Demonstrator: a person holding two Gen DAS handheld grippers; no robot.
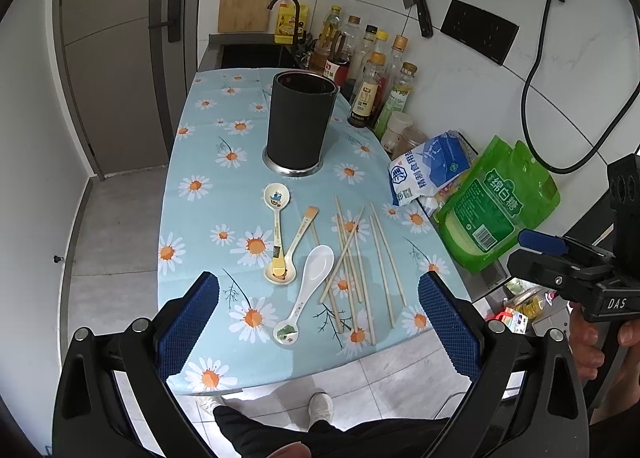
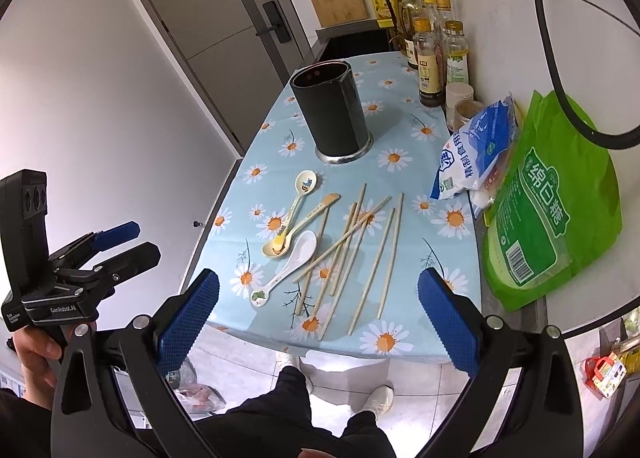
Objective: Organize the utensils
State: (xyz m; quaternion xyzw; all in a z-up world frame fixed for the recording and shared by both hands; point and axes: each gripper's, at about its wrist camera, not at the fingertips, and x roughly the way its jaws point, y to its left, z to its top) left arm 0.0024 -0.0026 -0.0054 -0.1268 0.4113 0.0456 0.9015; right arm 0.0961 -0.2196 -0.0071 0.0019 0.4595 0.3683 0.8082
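Left wrist view: left tool (image 1: 319,322) spread wide, pinching nothing, hovering at the near edge of the bench (image 1: 188,162). White spoon (image 1: 308,294) directly between and just ahead of the pads. Two patterned spoons (image 1: 280,234) crossed just beyond it, slightly left of centre. Chopsticks (image 1: 360,258) scattered loose ahead and right, several overlapping, ends pointing toward the tool. Black utensil holder (image 1: 300,122) upright, straight ahead past the spoons, mouth open, looked empty from here. Right tool (image 1: 536,254) visible at far right, off the bench, apparently nearly closed and empty. Salt and sugar bags (image 1: 496,202) ahead-right, clear of the work area.

Right wrist view: right tool (image 2: 319,322) spread wide, empty, held back from the bench edge. Chopsticks (image 2: 360,242) straight ahead, near ends closest to the pads. White spoon (image 2: 288,266) ahead-left, handle toward the tool. Holder (image 2: 328,110) further ahead, slightly left. Left tool (image 2: 124,242) at far left, off the bench.

Judgement: nothing picked yet, first grasp pending. Best approach probably: take the white spoon by mid-handle, pads across the handle, not the bowl. For chopsticks, grab one from the uncrossed right-hand pair first; avoid dragging the crossed pile. Lower vertically into holder, release only once inside the rim.
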